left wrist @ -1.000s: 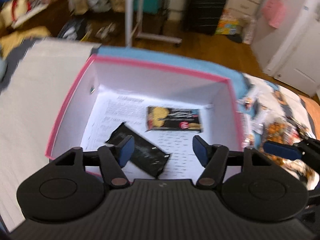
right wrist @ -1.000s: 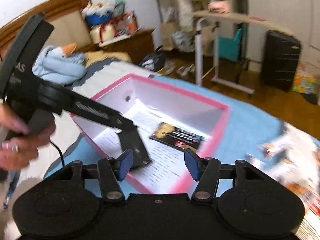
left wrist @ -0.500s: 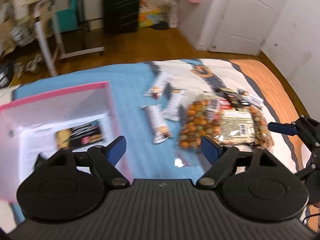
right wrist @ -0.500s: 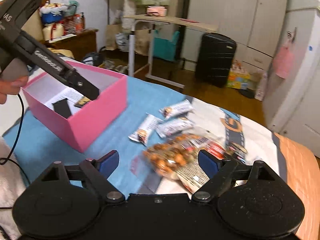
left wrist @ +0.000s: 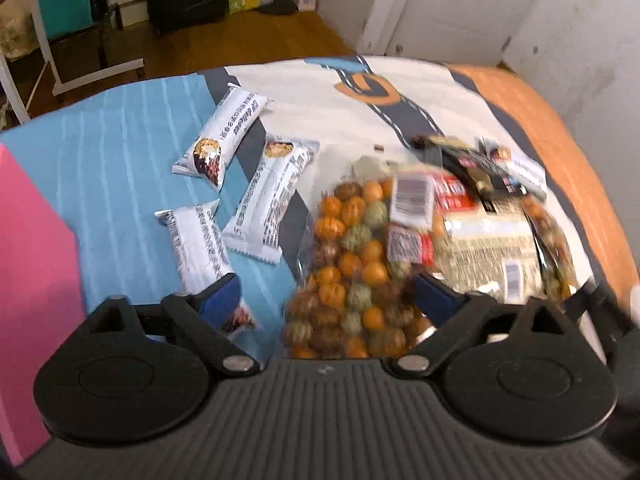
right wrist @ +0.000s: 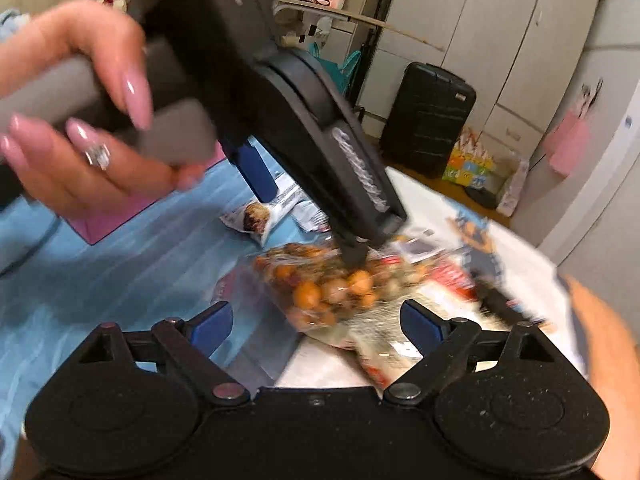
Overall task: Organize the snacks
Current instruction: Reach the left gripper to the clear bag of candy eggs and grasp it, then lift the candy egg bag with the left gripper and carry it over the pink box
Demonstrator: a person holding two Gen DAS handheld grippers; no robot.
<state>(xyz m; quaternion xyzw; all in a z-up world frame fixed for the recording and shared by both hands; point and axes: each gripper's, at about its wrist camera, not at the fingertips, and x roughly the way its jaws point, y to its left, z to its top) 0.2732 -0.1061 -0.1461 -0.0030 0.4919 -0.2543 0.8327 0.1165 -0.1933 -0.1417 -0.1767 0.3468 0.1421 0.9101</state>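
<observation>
- The left claw point(left wrist: 326, 302) is empty and its jaws have just been opening wide; it hangs over the bag of balls point(left wrist: 352, 264).
- The right claw point(right wrist: 316, 326) is also apart, with nothing between its pads, near the same bag.
- Three white bars point(left wrist: 200, 248) and dark packets point(left wrist: 472, 168) lie on the bed point(left wrist: 120, 152).
- The pink box point(left wrist: 32, 280) stands at the left; I judge most of the sorting is still left.

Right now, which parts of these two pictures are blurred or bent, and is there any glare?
Left wrist view: snack-ball bag smeared by motion, white bar wrappers sharper, bed edge bowed by the fisheye. Right wrist view: hand and left gripper blurred up close, bag film shiny, cupboards curved.
</observation>
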